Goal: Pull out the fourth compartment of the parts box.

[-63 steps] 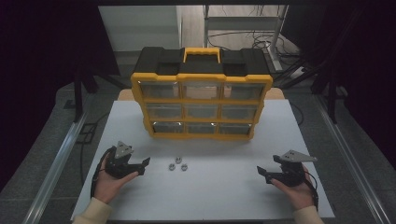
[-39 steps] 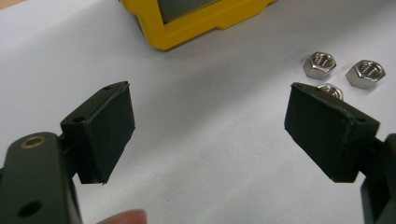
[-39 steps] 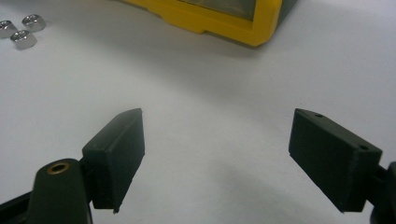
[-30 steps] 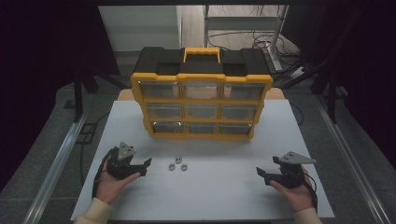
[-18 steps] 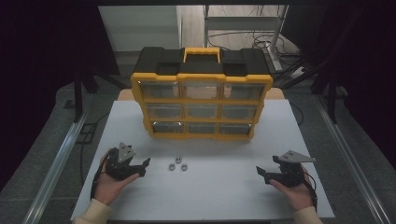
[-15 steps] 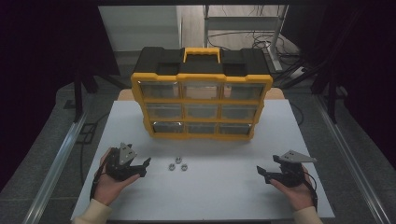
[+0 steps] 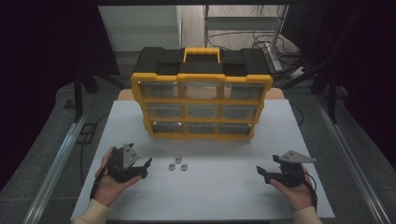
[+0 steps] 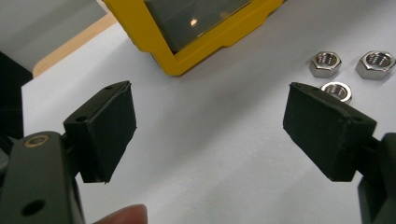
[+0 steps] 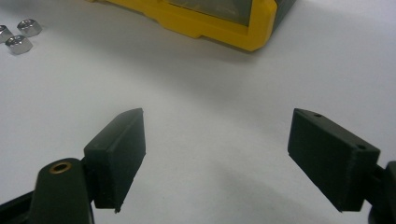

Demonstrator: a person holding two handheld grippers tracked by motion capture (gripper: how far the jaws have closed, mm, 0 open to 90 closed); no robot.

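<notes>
The three nuts [image 7: 177, 164] are small, hard, slick steel, so the wide-open left gripper [image 7: 144, 168] should pinch one across opposite flats; the right gripper [image 7: 262, 171] also stands open.

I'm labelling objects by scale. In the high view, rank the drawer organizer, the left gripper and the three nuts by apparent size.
1. Drawer organizer, by far the largest.
2. Left gripper.
3. The three nuts, tiny and all alike, so unranked among themselves.

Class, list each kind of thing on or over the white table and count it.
Metal nuts: 3
Yellow-and-black drawer organizer: 1
Hand-held grippers, left hand-held gripper and right hand-held gripper: 2
Total: 6
</notes>
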